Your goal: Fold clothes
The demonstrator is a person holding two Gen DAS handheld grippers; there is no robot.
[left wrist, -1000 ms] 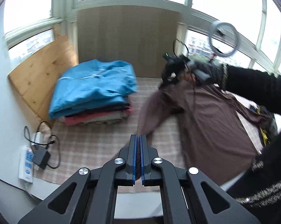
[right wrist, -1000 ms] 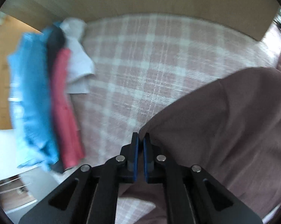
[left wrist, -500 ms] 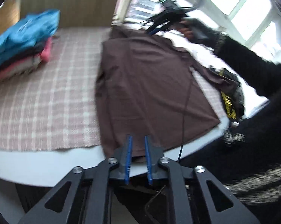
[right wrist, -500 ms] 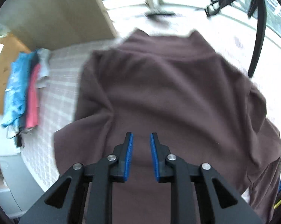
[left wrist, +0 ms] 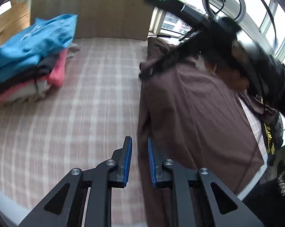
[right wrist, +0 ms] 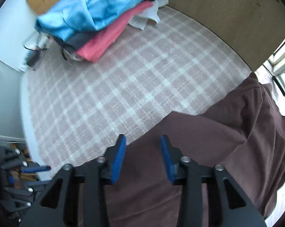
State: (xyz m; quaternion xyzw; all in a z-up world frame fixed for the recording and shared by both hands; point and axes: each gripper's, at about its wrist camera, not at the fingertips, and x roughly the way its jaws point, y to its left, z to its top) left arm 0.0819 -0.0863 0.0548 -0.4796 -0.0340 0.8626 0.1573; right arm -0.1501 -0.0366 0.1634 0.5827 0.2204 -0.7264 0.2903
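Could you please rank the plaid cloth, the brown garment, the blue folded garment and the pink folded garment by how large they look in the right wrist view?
1. plaid cloth
2. brown garment, a close second; it lies nearer the camera, so this order is unsure
3. blue folded garment
4. pink folded garment

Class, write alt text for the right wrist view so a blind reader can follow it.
The open right tool hovers over the near edge of a brown garment spread on a pink plaid cloth. A folded stack of clothes, blue on top, sits at the far left corner.
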